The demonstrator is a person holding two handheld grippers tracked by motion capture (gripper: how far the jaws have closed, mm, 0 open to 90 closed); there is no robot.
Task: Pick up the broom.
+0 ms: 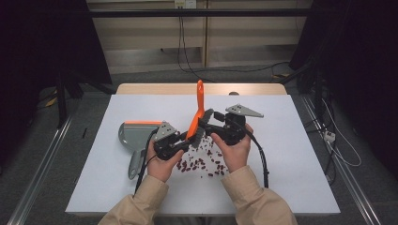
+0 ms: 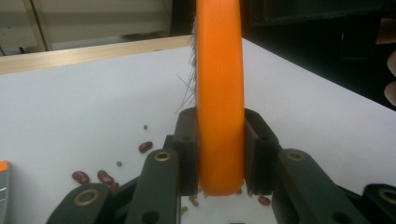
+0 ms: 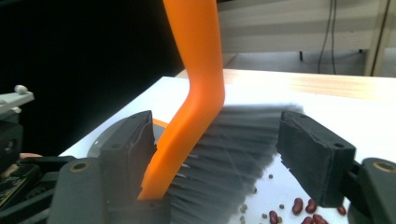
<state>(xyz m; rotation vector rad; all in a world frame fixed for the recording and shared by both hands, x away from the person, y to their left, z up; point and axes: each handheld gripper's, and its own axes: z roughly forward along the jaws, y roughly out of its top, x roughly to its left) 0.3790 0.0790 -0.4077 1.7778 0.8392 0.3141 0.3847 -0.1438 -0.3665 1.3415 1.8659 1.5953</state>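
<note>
The left gripper (image 2: 219, 154) clamps the orange brush (image 2: 219, 93) between its fingers; the right gripper (image 3: 219, 154) stands released around the bristles — a slack hold could tip it onto the beans (image 1: 202, 164).

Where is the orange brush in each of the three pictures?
High view: the brush stands near the middle of the table, handle up, between both grippers.
Left gripper view: its orange back runs down the centre, clamped between the jaws.
Right gripper view: the handle rises left of centre and the grey bristles spread between the open jaws.
Shared landmark: the red beans scattered on the white tabletop.
</note>
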